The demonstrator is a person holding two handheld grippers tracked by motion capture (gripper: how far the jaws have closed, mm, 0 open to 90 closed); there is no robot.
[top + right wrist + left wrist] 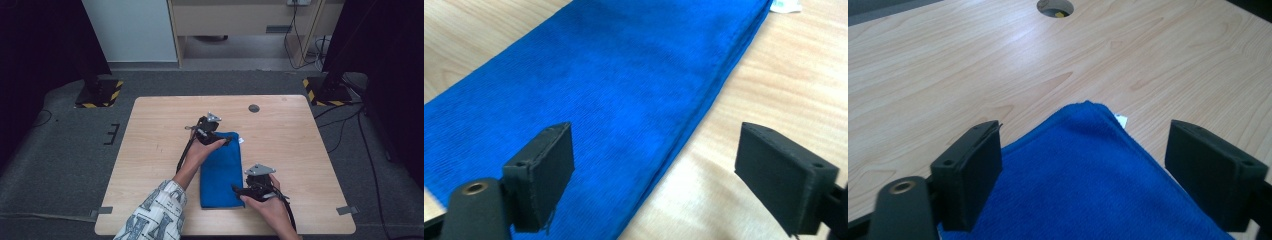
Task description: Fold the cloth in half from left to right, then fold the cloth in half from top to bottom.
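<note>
On the wooden bench point(160, 125) the folded blue towel point(220, 170) lies flat between the left gripper point(226, 142) and right gripper point(235, 188), both jaws spread and empty; soft, light and limp, it looks best pinched at a corner or folded edge

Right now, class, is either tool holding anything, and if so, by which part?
Nothing is held. The left tool and the right tool both stand open above the folded blue cloth, their pads clear of it.
</note>
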